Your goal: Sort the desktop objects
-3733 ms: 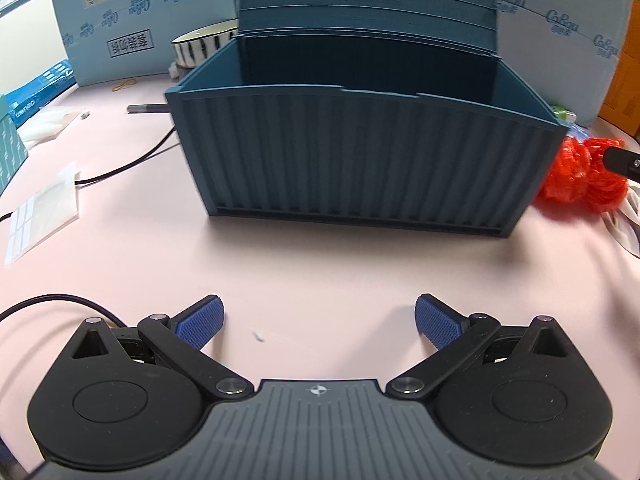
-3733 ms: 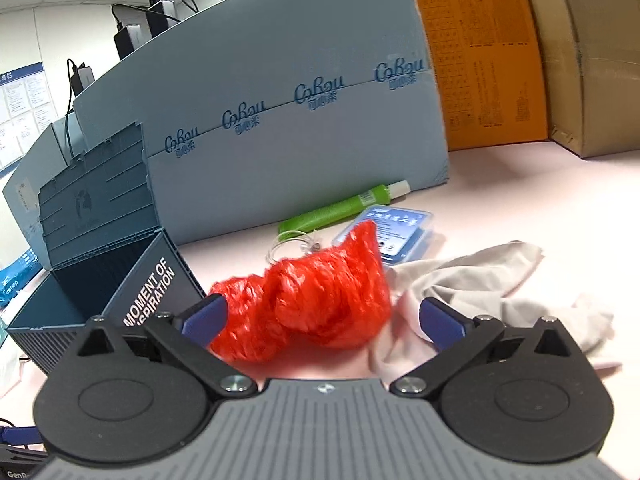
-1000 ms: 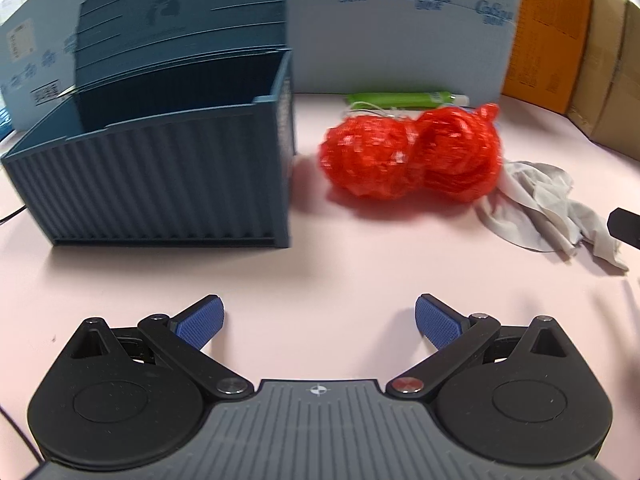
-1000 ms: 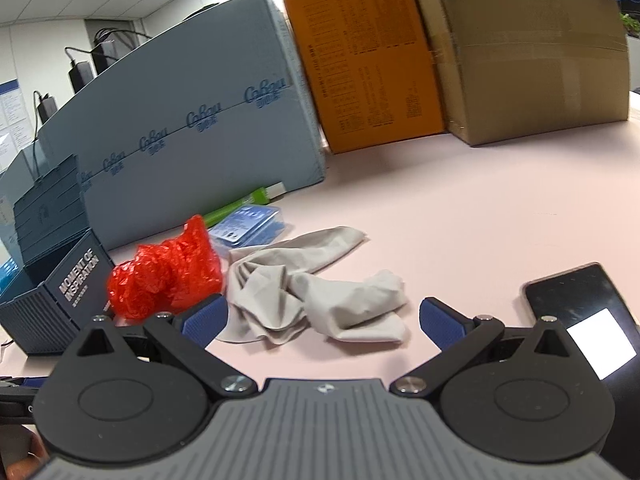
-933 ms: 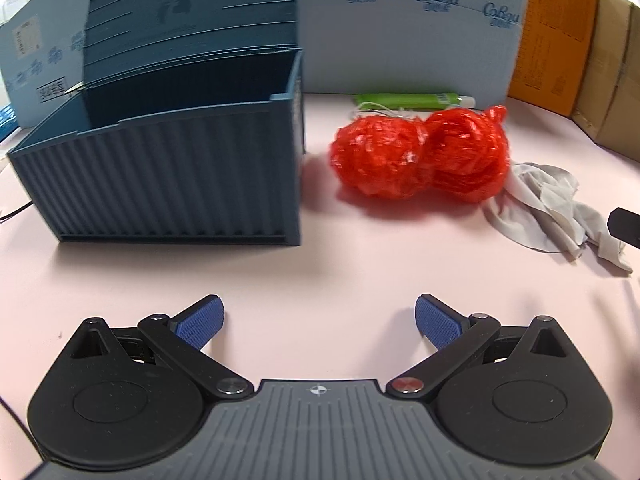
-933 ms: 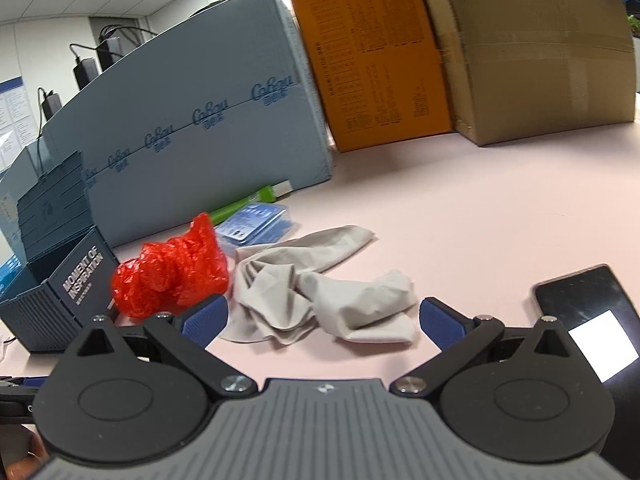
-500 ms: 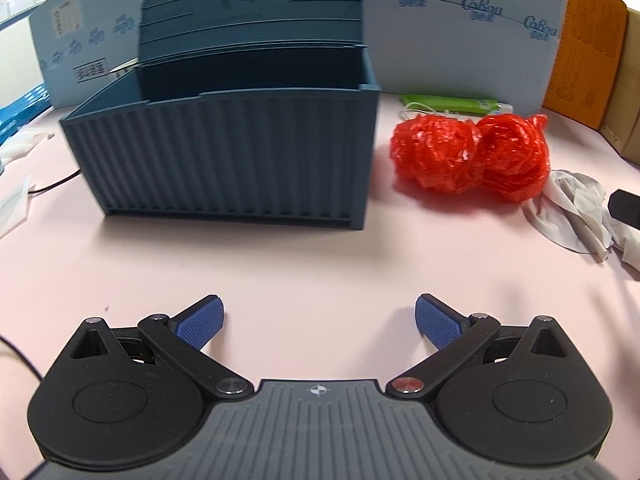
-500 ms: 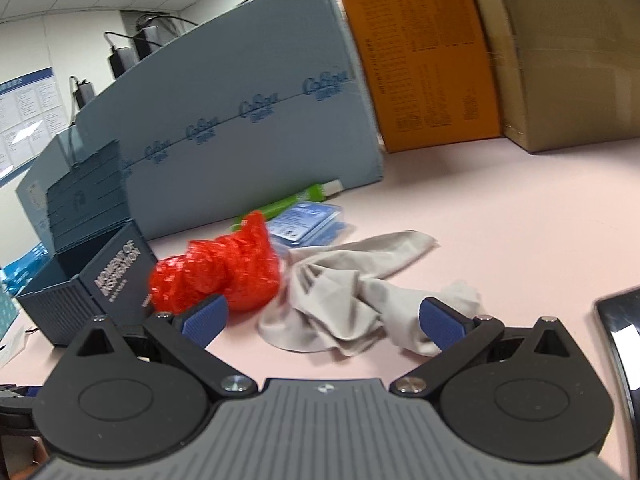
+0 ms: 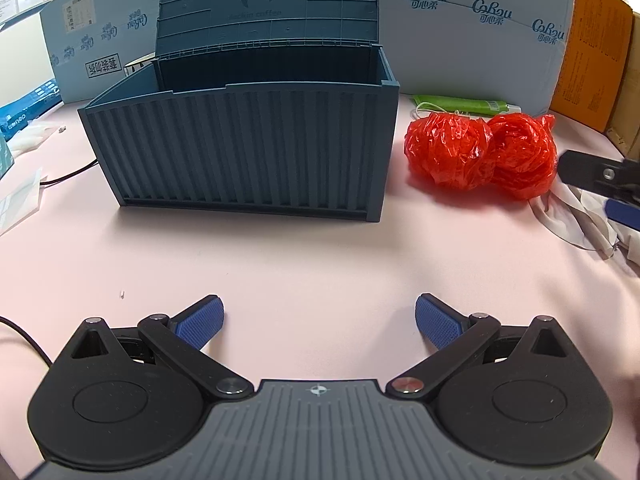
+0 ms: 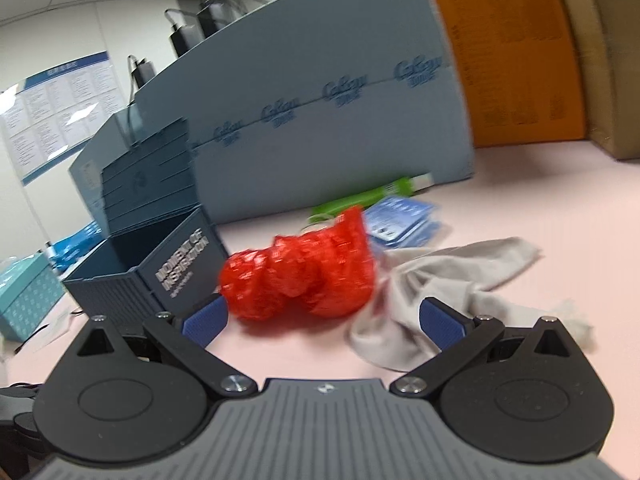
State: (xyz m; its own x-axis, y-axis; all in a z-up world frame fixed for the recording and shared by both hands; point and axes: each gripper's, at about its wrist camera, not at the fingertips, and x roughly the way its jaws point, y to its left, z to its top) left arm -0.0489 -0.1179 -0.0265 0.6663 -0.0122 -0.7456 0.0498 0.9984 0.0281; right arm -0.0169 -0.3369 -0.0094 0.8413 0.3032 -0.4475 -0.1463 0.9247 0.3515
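Swinging my right gripper (image 10: 322, 320) back leftward over the last second, I now have the red plastic bag (image 10: 300, 274) centred ahead of its spread, empty jaws instead of the grey cloth (image 10: 436, 280). My left gripper (image 9: 319, 320), also released and empty, has turned to face the open blue container box (image 9: 248, 148). I judge the bag, lying just beside the box, is my first pick.

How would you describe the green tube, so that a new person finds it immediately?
Find the dark blue container-shaped box with its lid open on the pink table. To its right lies a crumpled red plastic bag; the green tube lies flat just behind it, against the pale blue board. It is the only green, long thing there.
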